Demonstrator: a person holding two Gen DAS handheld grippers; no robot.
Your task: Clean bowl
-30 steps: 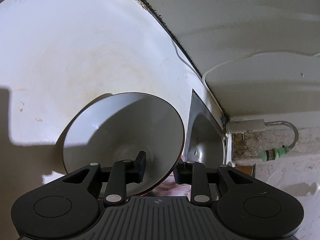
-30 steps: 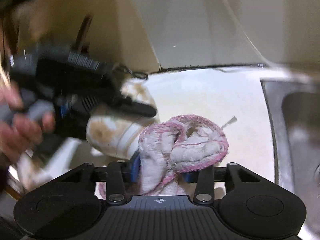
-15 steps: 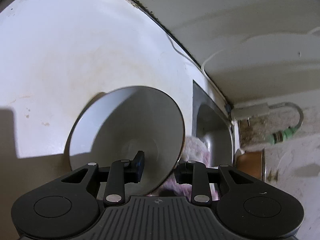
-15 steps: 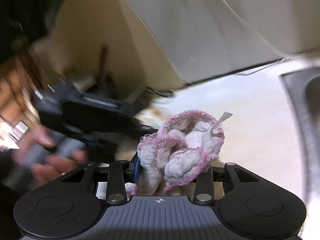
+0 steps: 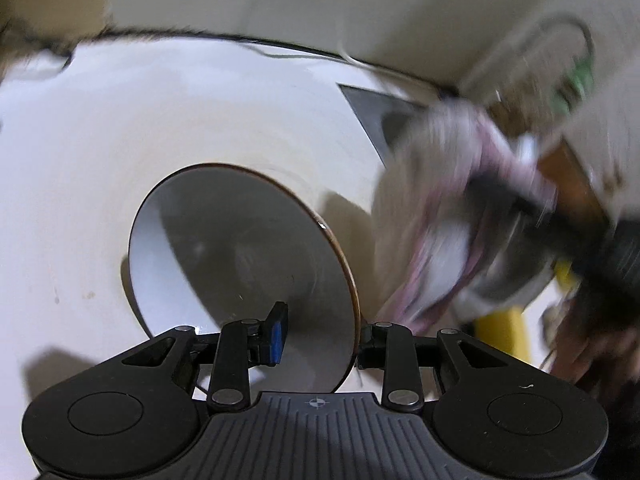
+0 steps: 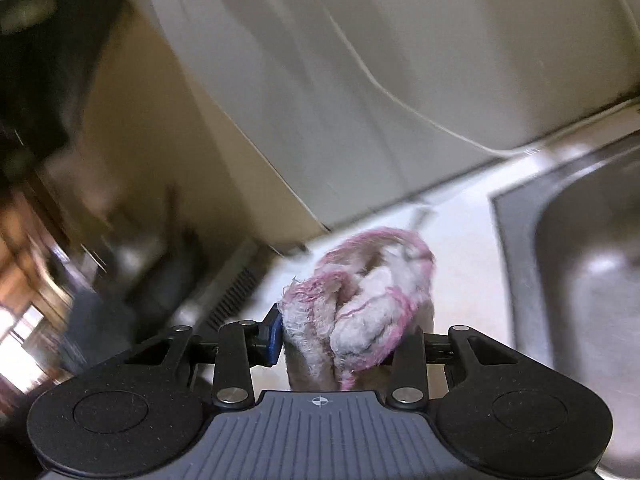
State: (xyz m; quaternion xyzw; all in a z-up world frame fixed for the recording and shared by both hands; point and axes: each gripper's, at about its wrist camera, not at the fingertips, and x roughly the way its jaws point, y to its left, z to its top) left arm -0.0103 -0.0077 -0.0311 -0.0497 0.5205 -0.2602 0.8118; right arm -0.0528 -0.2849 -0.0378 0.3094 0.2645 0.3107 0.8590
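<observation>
**Bowl pinched by its rim, cloth swinging close**

Nearest the left camera, the left tongs are closed on the rim of the bowl, one pad inside, one outside; it is tilted on edge over the white desk. A thin rim grip on a smooth glazed wall could slip, or the bowl could twist if it is pushed sideways. The right tongs are clamped on a bunched pink-edged cloth, which appears blurred just right of the bowl in the left view. A hard, fast swipe there could knock the rim loose. Farther off lies the steel sink, then the wall.
</observation>
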